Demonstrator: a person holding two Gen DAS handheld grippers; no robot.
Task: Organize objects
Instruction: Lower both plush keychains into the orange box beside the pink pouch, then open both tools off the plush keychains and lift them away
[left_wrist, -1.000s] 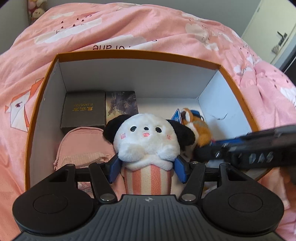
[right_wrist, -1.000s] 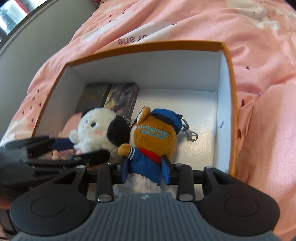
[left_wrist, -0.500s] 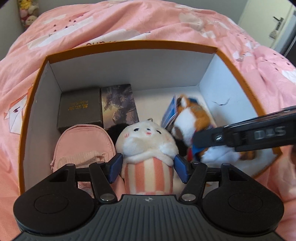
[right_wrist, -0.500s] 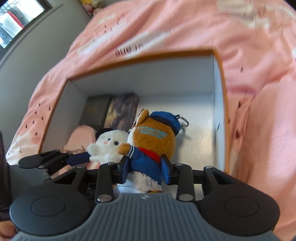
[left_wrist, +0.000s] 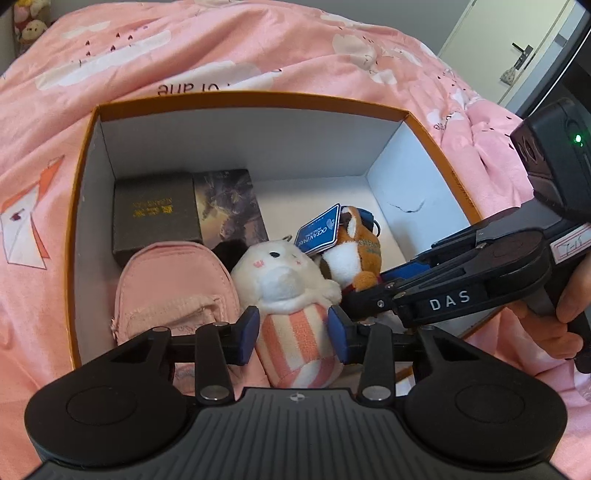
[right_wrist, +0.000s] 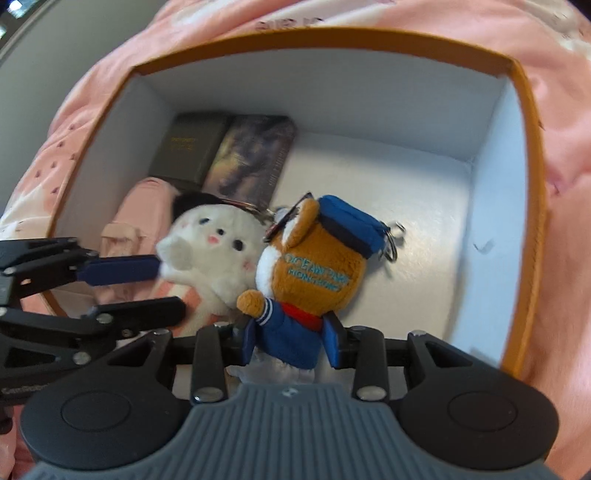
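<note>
1. White plush toy with black ears and a pink-and-white striped body: lies inside the box near its front wall, between the pink pouch and the brown plush, touching both.
2. Left tool: blue pads flank the striped body; the jaws are closing, and the pads sit just at the fabric without clearly pressing it.
3. Brown plush keychain bear with blue cap and blue jacket: inside the box, leaning against the white plush; a blue paper tag and a metal ring hang at its head.
4. Right tool: clamped on the bear's blue jacket, 1 pad at each side.
6. Small pink fabric pouch: on the box floor at the left, front part.
7. Dark grey square carton with gold lettering: rear left corner, touching the pouch.
8. Flat dark printed card box: just beside the carton, to its right.
9. Open cardboard box, orange outside, white inside: holds all the above; right floor area bare.
10. Pink printed bed quilt: under and around the box.
11. Person's hand: grips the right tool's handle.
</note>
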